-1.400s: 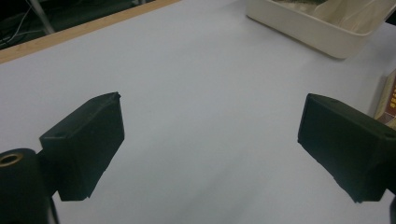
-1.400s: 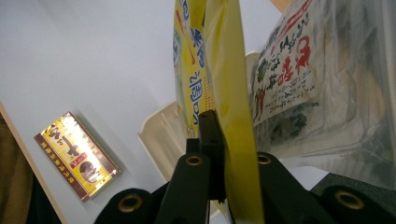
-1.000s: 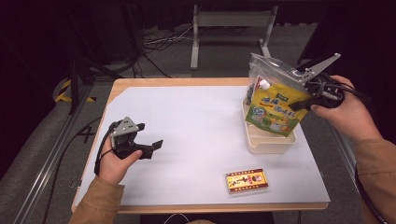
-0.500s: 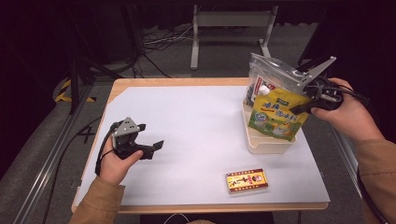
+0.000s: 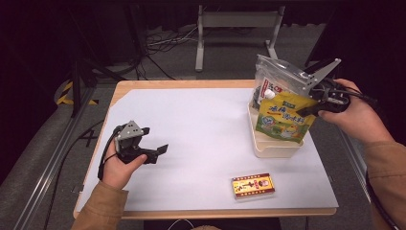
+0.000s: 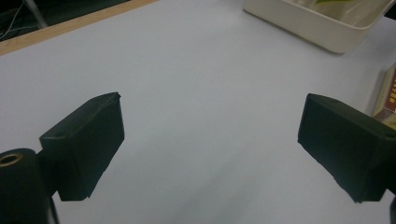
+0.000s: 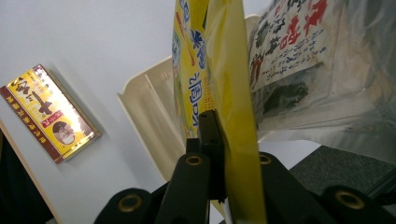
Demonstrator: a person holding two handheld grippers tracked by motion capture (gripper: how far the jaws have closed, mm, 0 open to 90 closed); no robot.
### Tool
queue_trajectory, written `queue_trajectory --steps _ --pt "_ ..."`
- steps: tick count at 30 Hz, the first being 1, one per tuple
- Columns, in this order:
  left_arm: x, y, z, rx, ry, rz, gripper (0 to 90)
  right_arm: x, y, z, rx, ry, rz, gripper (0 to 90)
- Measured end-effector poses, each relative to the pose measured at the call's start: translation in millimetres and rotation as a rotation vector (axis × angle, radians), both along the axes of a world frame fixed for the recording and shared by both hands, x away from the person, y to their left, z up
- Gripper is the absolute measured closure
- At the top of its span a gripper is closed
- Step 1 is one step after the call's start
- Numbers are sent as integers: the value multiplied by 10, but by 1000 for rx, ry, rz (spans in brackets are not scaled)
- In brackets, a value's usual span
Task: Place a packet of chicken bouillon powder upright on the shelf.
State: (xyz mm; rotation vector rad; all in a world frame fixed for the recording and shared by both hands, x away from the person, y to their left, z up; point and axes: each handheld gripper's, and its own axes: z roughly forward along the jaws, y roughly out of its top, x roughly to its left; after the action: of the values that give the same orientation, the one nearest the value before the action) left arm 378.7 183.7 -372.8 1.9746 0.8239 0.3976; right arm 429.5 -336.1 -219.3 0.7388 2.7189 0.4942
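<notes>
My right gripper [image 5: 310, 101] is shut on the edge of a yellow-green pouch [image 5: 286, 119], which hangs over the cream tray [image 5: 268, 151] at the table's right. In the right gripper view the jaws [image 7: 218, 128] pinch the yellow pouch [image 7: 229, 70] edge-on. A clear bag with dark contents [image 5: 274, 79] rises just behind the pouch; whether it is held too I cannot tell. My left gripper [image 5: 158, 153] rests low over the white table at the left, open with nothing between its jaws [image 6: 210, 130].
A flat yellow and red box [image 5: 253, 186] lies near the table's front edge, right of centre. The tray [image 6: 317, 28] and the box's end [image 6: 385, 95] lie ahead of the left gripper. Dark floor, cables and a metal stand lie beyond the far edge.
The yellow pouch hangs a little lower toward the tray than a second ago. Both hands have kept their places.
</notes>
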Motion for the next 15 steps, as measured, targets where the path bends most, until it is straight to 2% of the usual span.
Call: queue_trajectory --steps 15 --pt "7 4 -10 -3 6 0 76 11 38 -44 -7 -2 57 900"
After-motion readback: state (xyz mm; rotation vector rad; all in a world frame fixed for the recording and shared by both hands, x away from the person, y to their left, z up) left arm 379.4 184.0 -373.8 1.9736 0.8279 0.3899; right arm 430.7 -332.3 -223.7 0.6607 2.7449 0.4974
